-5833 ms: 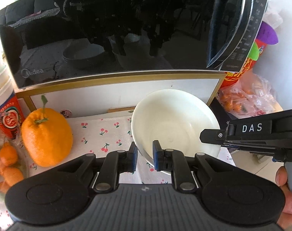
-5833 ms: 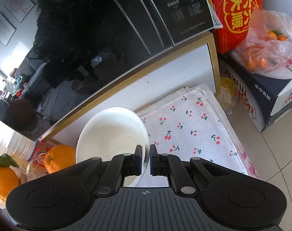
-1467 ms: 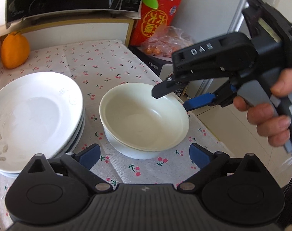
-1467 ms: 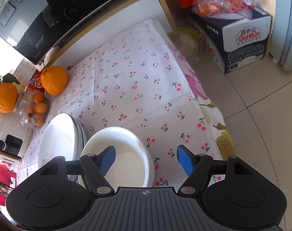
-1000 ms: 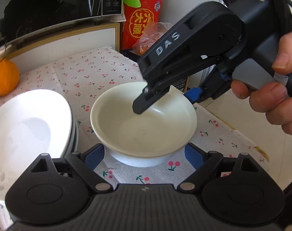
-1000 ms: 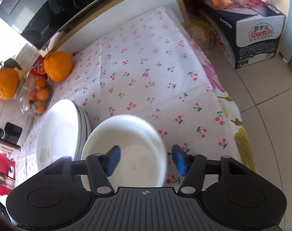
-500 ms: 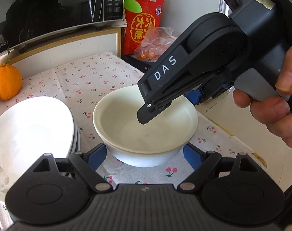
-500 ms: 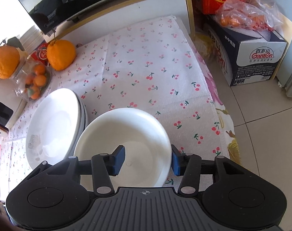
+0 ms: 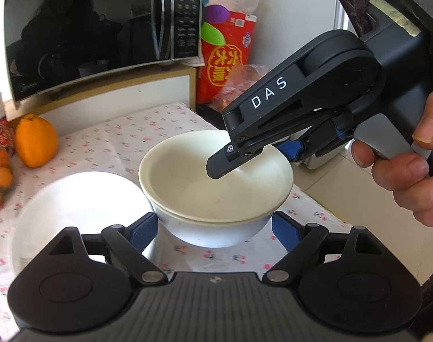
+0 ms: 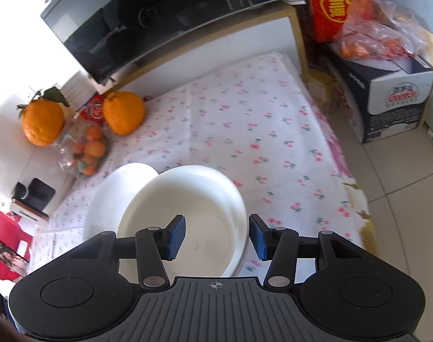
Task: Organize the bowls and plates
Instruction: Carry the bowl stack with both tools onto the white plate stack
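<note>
Two nested white bowls (image 9: 216, 188) stand on the cherry-print cloth (image 9: 108, 142), beside a stack of white plates (image 9: 74, 213) on their left. My left gripper (image 9: 215, 229) is open, its blue pads on either side of the bowls' base, not touching. My right gripper (image 10: 215, 236) is open over the bowls (image 10: 185, 219), with one finger above the inside and the other outside the right rim; it also shows in the left wrist view (image 9: 290, 145). The plates (image 10: 116, 196) lie behind and left of the bowls.
A black microwave (image 9: 96, 28) sits on a white shelf at the back. A large orange (image 9: 35, 141) and a bag of small oranges (image 10: 85, 148) lie at the back left. A red box (image 9: 228, 57) and a cardboard box (image 10: 387, 91) stand on the floor to the right.
Earlier both grippers were shut on a bowl's rim by the microwave. Now that bowl sits nested in another beside the plates and both grippers are open. The right gripper has narrowed over the last second.
</note>
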A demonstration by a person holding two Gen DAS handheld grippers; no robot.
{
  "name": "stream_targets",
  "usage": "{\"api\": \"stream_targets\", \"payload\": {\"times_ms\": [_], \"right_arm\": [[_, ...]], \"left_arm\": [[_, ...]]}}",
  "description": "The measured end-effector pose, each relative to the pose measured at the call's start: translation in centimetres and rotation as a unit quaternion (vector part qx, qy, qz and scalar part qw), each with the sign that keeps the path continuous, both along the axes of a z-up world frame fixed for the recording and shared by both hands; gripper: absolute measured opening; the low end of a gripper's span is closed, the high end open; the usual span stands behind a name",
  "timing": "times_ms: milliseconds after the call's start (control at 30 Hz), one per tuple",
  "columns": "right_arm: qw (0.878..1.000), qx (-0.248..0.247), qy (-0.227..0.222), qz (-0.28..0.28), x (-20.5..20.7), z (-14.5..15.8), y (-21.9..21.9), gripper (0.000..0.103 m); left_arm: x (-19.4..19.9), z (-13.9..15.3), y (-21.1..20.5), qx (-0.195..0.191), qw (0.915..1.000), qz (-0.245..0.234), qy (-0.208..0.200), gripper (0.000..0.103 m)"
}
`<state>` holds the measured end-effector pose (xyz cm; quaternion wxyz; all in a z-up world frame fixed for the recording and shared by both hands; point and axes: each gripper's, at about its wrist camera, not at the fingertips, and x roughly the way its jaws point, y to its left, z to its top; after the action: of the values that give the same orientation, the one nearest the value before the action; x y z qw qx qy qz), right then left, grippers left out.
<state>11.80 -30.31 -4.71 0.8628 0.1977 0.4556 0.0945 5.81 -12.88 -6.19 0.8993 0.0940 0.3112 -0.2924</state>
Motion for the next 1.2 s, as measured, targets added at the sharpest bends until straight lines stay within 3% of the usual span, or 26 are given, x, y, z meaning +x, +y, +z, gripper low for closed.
{"api": "stream_targets", "payload": {"times_ms": [367, 700, 1200], "right_arm": [[0.999, 0.028, -0.013, 0.029, 1.9, 0.9, 6.0, 0.048], [0.998, 0.029, -0.012, 0.046, 3.7, -0.1, 10.5, 0.048], [0.998, 0.035, -0.005, 0.054, 5.0, -1.3, 12.4, 0.048]], "left_arm": [[1.7, 1.0, 4.5, 0.044, 0.9987, 0.02, -0.016, 0.085], [2.9, 0.2, 8.4, 0.021, 0.9985, 0.05, 0.013, 0.085], [3.9, -1.0, 10.3, 0.015, 0.998, 0.058, 0.022, 0.084]]}}
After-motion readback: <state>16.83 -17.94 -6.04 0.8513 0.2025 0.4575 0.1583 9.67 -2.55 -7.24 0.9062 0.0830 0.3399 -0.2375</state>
